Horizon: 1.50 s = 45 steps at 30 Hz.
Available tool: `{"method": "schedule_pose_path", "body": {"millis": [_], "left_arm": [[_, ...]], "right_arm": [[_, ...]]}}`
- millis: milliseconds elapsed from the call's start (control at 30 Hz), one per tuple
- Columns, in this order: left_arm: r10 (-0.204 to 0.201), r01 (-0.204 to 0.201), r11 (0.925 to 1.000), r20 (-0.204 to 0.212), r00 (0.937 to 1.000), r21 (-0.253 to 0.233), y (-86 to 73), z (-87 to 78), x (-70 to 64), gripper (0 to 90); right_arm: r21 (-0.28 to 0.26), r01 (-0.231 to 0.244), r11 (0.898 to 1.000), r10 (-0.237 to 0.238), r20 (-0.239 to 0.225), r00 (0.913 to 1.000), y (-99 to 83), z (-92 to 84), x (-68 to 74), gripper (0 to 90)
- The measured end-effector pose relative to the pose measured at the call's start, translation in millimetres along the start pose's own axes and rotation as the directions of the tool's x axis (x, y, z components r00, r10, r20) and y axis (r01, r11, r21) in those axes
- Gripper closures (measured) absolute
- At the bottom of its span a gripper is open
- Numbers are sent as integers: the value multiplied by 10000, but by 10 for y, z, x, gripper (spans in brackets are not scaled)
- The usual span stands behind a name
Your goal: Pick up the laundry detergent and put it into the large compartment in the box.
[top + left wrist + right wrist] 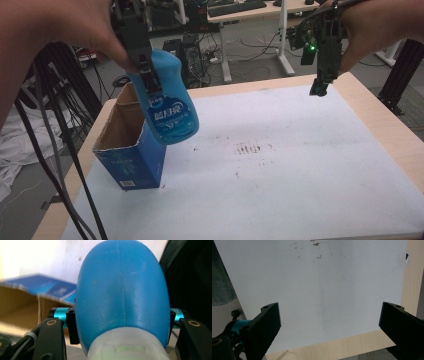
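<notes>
A blue plastic bottle with a printed label hangs bottom-down in the air, just right of an open blue carton on the white mat. My left gripper is shut on the bottle's upper body; in the left gripper view the bottle sits between both jaws, its pale cap end nearest the camera. The carton's open brown flap lies behind it at left. My right gripper hangs high over the mat's far right corner. Its jaws are wide apart with nothing between them.
A white mat covers the wooden table, with brown specks near the middle. Cables hang off the table's left side. Desks and computer gear stand beyond the far edge.
</notes>
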<state>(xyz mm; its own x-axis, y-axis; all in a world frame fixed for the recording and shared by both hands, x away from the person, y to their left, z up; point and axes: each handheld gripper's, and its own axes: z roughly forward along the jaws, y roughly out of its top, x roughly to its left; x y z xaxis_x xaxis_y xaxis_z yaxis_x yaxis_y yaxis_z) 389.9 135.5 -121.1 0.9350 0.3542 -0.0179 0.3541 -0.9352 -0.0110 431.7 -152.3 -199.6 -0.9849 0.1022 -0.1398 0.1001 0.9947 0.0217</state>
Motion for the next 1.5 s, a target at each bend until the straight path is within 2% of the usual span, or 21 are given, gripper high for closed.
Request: {"method": "schedule_pose_path", "body": {"millis": [67, 100, 167, 300, 367, 400, 433, 467, 600, 767, 867, 900, 933, 967, 1033, 1100, 1167, 1200, 1333, 1367, 1500], "left_arm": [[0, 0, 10000, 0, 10000, 0, 0, 0, 0, 385], [-964, 964, 9953, -97, 9953, 25, -124, -60, 116, 385], [-1443, 1444, 9895, -104, 9895, 91, -207, -88, 194, 385], [-2449, 2449, 9695, -28, 9695, 36, -376, -122, 322, 385], [-2945, 2945, 9557, 3, 9557, 16, -458, -133, 377, 385], [-2945, 2945, 9557, 3, 9557, 16, -458, -133, 377, 385], [-3287, 3287, 9444, 61, 9444, 35, -517, -138, 416, 385], [-3492, 3491, 9370, 86, 9370, 62, -548, -140, 438, 385], [-4024, 4023, 9154, 67, 9154, 137, -653, -142, 511, 385], [-4702, 4701, 8826, 26, 8826, 73, -772, -126, 604, 385], [-5125, 5124, 8587, 15, 8587, 34, -842, -117, 658, 385], [-5175, 5175, 8557, -14, 8557, 41, -861, -108, 673, 385], [-5175, 5175, 8557, -14, 8557, 41, -861, -108, 673, 385], [-5303, 5303, 8477, -35, 8478, 88, -892, -82, 702, 385], [-5366, 5366, 8437, -32, 8438, 119, -914, -44, 732, 384], [-5475, 5474, 8367, 8, 8368, 165, -936, 3, 768, 385], [-5486, 5485, 8359, 14, 8361, 200, -943, 26, 785, 385], [-5585, 5583, 8293, 19, 8295, 260, -956, 74, 816, 385], [-5605, 5602, 8277, 5, 8281, 321, -953, 169, 857, 385], [-5557, 5553, 8309, 11, 8314, 351, -948, 193, 865, 385], [-5599, 5594, 8283, 93, 8285, 324, -933, 303, 908, 385]], "right_arm": [[3, 17, 10000, -17, 10, 10000, 4, 0, 0, 30], [-32, 58, 10000, -58, 15, 10000, 12, 7, 3, 30], [-13, 86, 10000, -86, 16, 10000, 18, 11, 4, 30], [-1, 98, 10000, -98, -11, 10000, 32, 19, 4, 30], [14, 73, 10000, -73, -12, 10000, 40, 25, 2, 30], [9, 116, 9999, -116, -33, 9999, 48, 29, -3, 30], [8, 107, 9999, -107, -38, 9999, 53, 31, -2, 30], [25, 131, 9999, -131, -57, 9999, 60, 34, -3, 30], [22, 188, 9998, -188, -89, 9998, 88, 50, -8, 30], [80, 184, 9998, -183, -139, 9997, 119, 74, -14, 30], [66, 241, 9997, -240, -155, 9996, 131, 88, -26, 30], [85, 282, 9996, -280, -172, 9995, 134, 92, -32, 30], [96, 197, 9998, -196, -161, 9997, 138, 95, -29, 30], [92, 246, 9997, -244, -184, 9995, 141, 98, -36, 30], [93, 241, 9997, -240, -190, 9995, 147, 103, -43, 30], [73, 214, 9997, -213, -206, 9996, 153, 111, -49, 30], [99, 251, 9996, -249, -218, 9995, 154, 114, -53, 30], [133, 215, 9997, -212, -231, 9995, 158, 121, -54, 30], [169, 129, 9998, -126, -224, 9997, 162, 132, -57, 30], [183, 128, 9997, -124, -234, 9996, 162, 135, -59, 30], [187, 194, 9996, -190, -188, 9996, 167, 143, -66, 30]]}}
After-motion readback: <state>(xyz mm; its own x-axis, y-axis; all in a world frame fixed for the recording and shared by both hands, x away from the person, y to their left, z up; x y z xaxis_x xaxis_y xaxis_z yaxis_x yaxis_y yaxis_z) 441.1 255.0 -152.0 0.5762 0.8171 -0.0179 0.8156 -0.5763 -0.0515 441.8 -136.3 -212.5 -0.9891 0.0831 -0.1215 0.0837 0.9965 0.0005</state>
